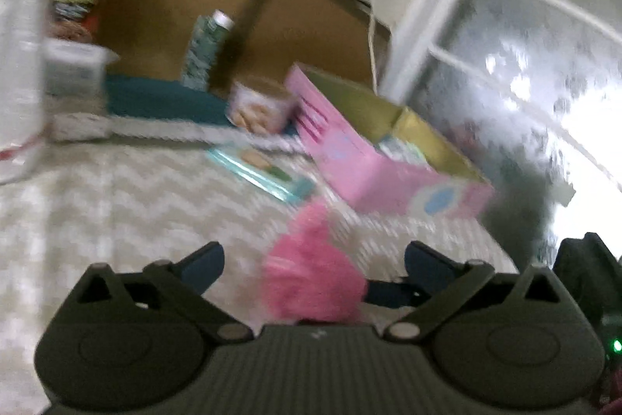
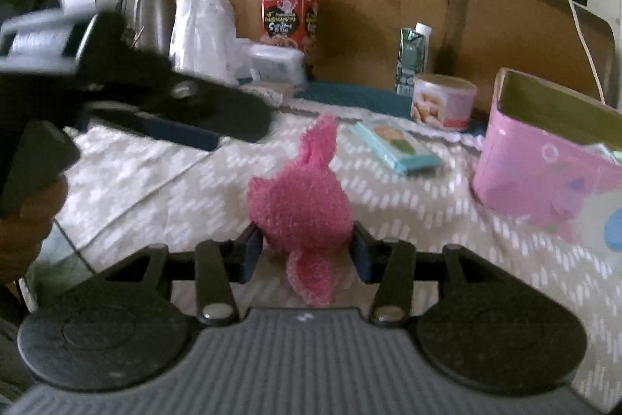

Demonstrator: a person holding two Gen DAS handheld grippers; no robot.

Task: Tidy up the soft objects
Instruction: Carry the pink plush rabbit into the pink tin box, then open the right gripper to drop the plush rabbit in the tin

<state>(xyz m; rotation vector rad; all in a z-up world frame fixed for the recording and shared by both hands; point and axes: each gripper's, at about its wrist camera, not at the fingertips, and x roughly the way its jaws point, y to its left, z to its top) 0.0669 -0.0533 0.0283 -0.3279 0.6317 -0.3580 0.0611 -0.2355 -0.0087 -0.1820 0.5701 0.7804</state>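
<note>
Left hand: a person's hand (image 2: 29, 209) gripped the handle of the left gripper (image 2: 186, 119) at the left edge of the right wrist view, above the patterned cloth.
Left gripper fingers: spread wide apart with nothing between them in its own view (image 1: 311, 271); the pink toy sat just ahead of them, untouched as far as the blur allowed.
Back left of the table: a steel kettle (image 2: 151, 10), a white plastic bag (image 2: 206, 30) and a red carton (image 2: 291, 12) stood against the brown board; the carton's print was not legible.
Table cover: a pale chevron-patterned cloth (image 2: 163, 181) carried everything.
Pink plush toy: the pink plush toy (image 2: 301, 209) was held above the near middle of the cloth, one ear pointing up.
Right gripper: the right gripper (image 2: 307, 251) was clamped on the toy's lower body, one pad on each side.
Handling: it looked light, fluffy and squashy, so it should give under the pads and not slip or break; the round body seemed the best hold, the ear or tail too floppy.
Middle back: a dark green drink carton (image 2: 414, 57) and a round tin (image 2: 443, 100) showing biscuits stood near the far edge; no writing readable.
Flat packet: a teal packet (image 2: 400, 146) lay between the toy and the tin.
Right edge: an open pink box (image 2: 544, 166) stood well apart from the toy, probably its destination.
</note>
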